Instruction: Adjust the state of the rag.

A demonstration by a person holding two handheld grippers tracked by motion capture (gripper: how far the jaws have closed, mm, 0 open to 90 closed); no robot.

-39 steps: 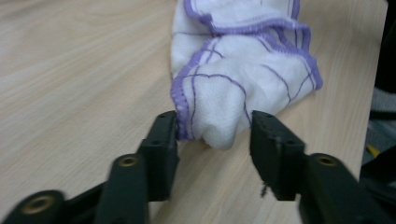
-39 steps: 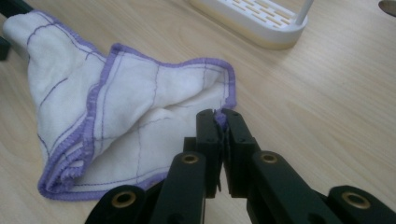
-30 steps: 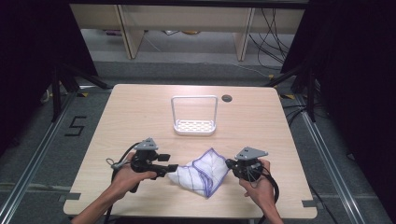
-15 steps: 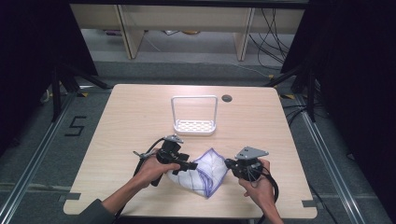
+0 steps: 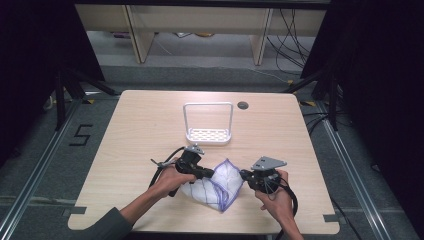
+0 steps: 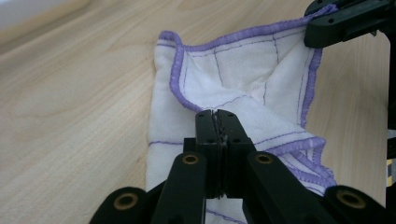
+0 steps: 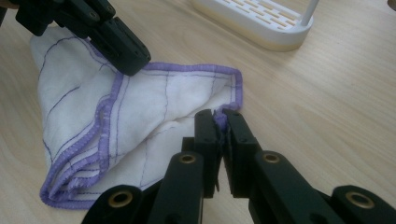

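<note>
A white cloth (image 5: 220, 186) with purple stitched edges lies crumpled on the wooden table (image 5: 135, 125) near its front edge. My left gripper (image 5: 208, 174) reaches in from the left; its jaws have just been closing and now pinch a fold of the cloth (image 6: 243, 70) between them. In the left gripper view the left gripper (image 6: 217, 115) stands shut with the fabric at its tips. My right gripper (image 5: 244, 175) is shut on the cloth's right corner, and the purple hem shows between its jaws in the right gripper view (image 7: 222, 117). There the left gripper (image 7: 128, 58) bites the cloth (image 7: 154, 102) at its far edge.
A white slotted rack (image 5: 208, 135) with a tall wire hoop stands at the table's middle, behind the cloth; its base (image 7: 261, 21) shows in the right gripper view. A round cable hole (image 5: 243, 105) sits near the back edge. Bare wood lies left and right.
My left gripper has moved right from beside the cloth onto it, and its jaws have shut on a fold. The right gripper has stayed put, holding its corner.
</note>
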